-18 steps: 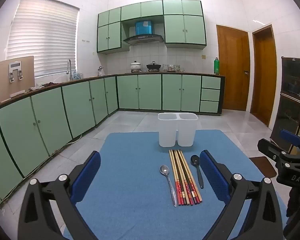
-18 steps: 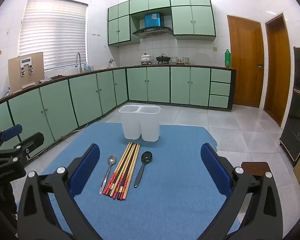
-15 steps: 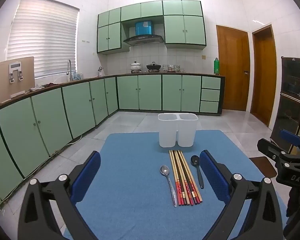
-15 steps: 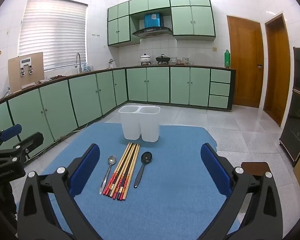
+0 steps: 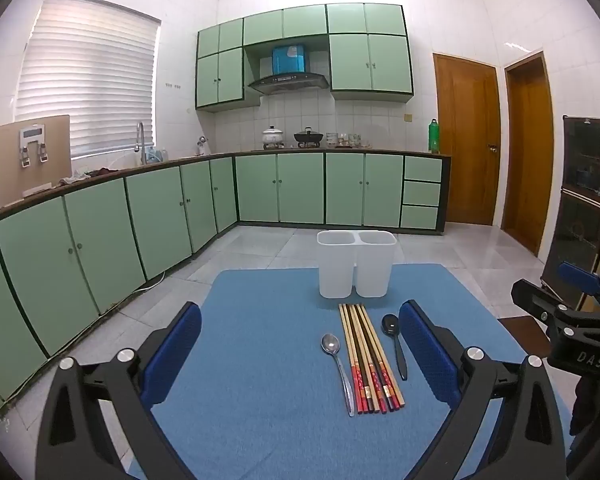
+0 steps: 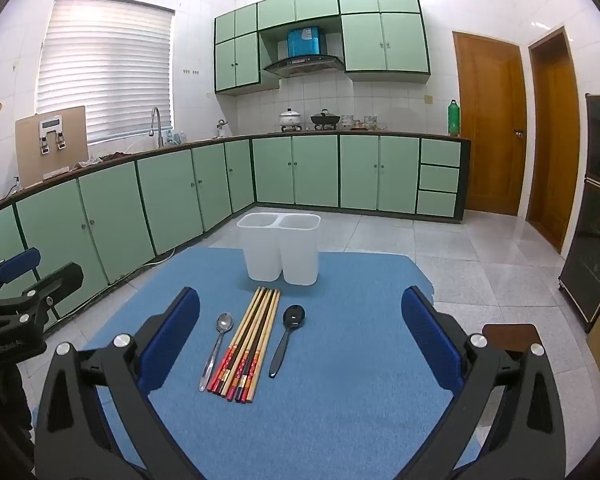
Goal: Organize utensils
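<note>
Both grippers, left gripper (image 5: 300, 354) and right gripper (image 6: 300, 340), fingers spread and empty; chopsticks (image 6: 247, 350), metal spoon (image 6: 217, 348), black spoon (image 6: 286, 338) lined mid-frame below the twin bin (image 6: 279, 249), likely staged for sorting.

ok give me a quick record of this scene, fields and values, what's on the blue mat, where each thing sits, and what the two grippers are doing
surface: blue mat
container: white two-compartment holder, upright at the mat's far side, both compartments look empty
chopsticks: bundle lying flat in front of the holder
metal spoon: lying left of the chopsticks
black spoon: lying right of the chopsticks
left gripper: open, holding nothing
right gripper: open, holding nothing
task progress: no utensil in the holder yet
</note>
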Demonstrator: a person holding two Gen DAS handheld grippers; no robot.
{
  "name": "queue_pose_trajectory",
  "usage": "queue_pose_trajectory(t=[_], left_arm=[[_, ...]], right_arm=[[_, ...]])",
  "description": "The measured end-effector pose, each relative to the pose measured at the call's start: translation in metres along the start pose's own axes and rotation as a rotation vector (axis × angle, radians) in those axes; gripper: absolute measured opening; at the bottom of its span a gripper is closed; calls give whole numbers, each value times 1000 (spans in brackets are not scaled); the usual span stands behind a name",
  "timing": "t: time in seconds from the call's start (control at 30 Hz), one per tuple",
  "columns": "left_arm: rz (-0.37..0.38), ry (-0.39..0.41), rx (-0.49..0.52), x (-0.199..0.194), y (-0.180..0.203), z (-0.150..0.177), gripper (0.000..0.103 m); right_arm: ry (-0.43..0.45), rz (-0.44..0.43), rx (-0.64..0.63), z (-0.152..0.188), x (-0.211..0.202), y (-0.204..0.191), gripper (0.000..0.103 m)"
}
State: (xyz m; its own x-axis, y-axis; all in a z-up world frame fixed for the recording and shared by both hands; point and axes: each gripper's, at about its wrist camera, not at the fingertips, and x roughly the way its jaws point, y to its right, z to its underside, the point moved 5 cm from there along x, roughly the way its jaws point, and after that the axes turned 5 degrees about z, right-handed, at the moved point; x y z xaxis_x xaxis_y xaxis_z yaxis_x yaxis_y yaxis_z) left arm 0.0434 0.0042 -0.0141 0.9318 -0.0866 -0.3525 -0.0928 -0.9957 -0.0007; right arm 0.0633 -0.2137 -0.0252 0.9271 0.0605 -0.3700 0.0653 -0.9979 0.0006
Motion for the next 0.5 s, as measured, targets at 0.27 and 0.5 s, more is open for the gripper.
queue_pose_trajectory(t=[0.27,0.5], left_arm=[[0,0,0,-1,0,-2,97],[-2,2,1,0,0,-1,97]], right_arm=[[0,2,-1,-1,-5,-2,98],[0,2,-1,-2,-8,4,98]])
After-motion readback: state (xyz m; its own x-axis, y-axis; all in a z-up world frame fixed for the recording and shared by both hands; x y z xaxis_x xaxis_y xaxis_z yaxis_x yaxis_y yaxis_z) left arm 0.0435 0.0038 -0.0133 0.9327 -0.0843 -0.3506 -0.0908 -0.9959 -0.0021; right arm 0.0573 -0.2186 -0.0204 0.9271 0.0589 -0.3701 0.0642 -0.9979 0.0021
